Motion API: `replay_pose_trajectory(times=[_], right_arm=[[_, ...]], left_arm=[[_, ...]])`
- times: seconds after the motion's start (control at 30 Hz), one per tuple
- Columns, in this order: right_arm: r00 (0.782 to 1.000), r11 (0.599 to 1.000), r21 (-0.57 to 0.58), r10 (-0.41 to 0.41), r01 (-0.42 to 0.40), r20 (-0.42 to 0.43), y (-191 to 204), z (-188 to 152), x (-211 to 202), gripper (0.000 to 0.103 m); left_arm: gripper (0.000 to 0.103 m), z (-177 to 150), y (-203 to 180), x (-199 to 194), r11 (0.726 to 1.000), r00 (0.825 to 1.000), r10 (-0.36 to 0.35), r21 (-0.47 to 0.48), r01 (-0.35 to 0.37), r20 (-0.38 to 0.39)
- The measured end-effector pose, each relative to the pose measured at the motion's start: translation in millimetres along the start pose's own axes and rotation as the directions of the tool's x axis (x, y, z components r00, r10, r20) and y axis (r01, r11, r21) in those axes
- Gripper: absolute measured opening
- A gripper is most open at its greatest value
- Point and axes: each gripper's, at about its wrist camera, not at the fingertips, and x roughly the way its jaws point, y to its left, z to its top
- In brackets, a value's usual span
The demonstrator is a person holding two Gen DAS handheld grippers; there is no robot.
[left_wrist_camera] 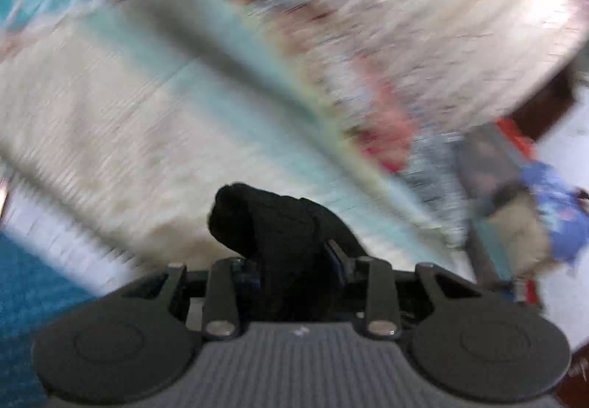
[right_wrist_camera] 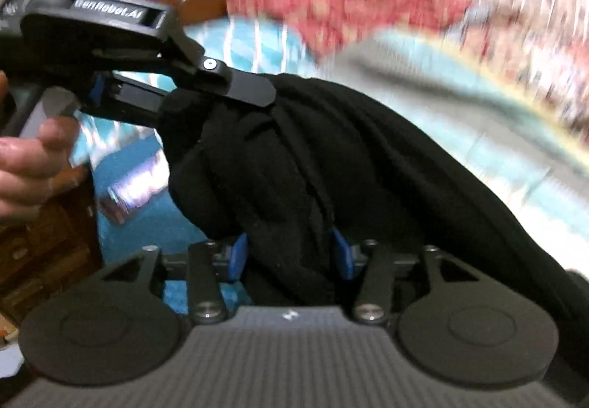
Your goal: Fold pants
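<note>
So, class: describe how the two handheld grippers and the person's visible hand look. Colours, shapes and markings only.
Both grippers are matte black with blue finger pads, silver pivot screws, two round discs and a ribbed grey base. The left gripper, seen from the right wrist camera, carries white "GenRobot.AI" lettering. The person's left hand is bare, with no sleeve visible.

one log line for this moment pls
left gripper: shut on black pants | right gripper: shut on black pants | pants: bunched, lifted between grippers | views: motion-blurred
</note>
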Motion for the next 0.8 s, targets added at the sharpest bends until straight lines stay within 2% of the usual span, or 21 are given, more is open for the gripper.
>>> replay_pose_trajectory(times=[0.07,0.13,0.17,0.23,0.27,0.37,0.43,0.53,0.6,0.67,0.7,0.73,0.77,0.8], right_arm=[[0.993,1.0,0.008,-0.011,0.012,-0.118,0,-12,42,0.067],[0.996,1.0,0.016,-0.019,0.021,-0.087,0,-17,46,0.068],[0.997,0.999,0.033,-0.009,0.011,-0.078,-3,-15,40,0.068],[0.999,0.997,0.082,0.019,-0.015,-0.04,-16,-13,16,0.07],[1.0,0.994,0.112,0.021,-0.02,-0.009,-25,-15,1,0.07],[0.998,0.972,0.236,-0.023,0.008,0.061,-65,-25,-40,0.069],[0.993,0.948,0.315,-0.073,0.042,0.088,-89,-37,-60,0.068],[0.989,0.886,0.454,-0.135,0.09,0.067,-124,-59,-84,0.051],[0.986,0.82,0.563,-0.158,0.102,0.052,-158,-71,-96,0.049],[0.988,0.748,0.652,-0.152,0.125,-0.016,-186,-83,-91,0.047],[0.981,0.696,0.694,-0.171,0.184,-0.089,-208,-88,-80,0.038],[0.97,0.656,0.719,-0.211,0.229,-0.117,-219,-95,-80,0.027],[0.965,0.629,0.741,-0.244,0.236,-0.1,-231,-105,-90,0.011],[0.962,0.58,0.785,-0.262,0.217,-0.072,-245,-110,-94,0.01]], left_arm=[[0.039,-13,32,22,0.987,0.988,0.132,-0.076,-0.138,-0.083],[0.048,-25,46,16,0.984,0.993,0.102,-0.144,-0.109,-0.055],[0.048,-26,45,8,0.985,0.996,0.083,-0.148,-0.088,-0.036],[0.047,-28,42,-14,0.984,0.994,0.101,-0.153,-0.094,0.038],[0.048,-28,39,-27,0.981,0.988,0.126,-0.158,-0.111,0.09],[0.046,-23,29,-49,0.981,0.98,0.09,-0.186,-0.057,0.178],[0.046,-16,7,-44,0.99,0.983,0.039,-0.143,-0.013,0.177],[0.046,-17,-35,-15,1.0,0.995,-0.005,0.0,0.005,0.1],[0.045,-27,-59,20,0.997,1.0,-0.026,0.078,0.026,0.009],[0.045,-35,-72,61,0.993,0.995,-0.027,0.11,0.037,-0.091],[0.044,-41,-76,86,0.992,0.989,0.014,0.126,0.005,-0.145],[0.038,-44,-75,106,0.987,0.982,0.082,0.149,-0.057,-0.167],[0.033,-47,-74,120,0.977,0.974,0.152,0.172,-0.123,-0.168],[0.021,-49,-72,129,0.967,0.968,0.2,0.189,-0.17,-0.154]])
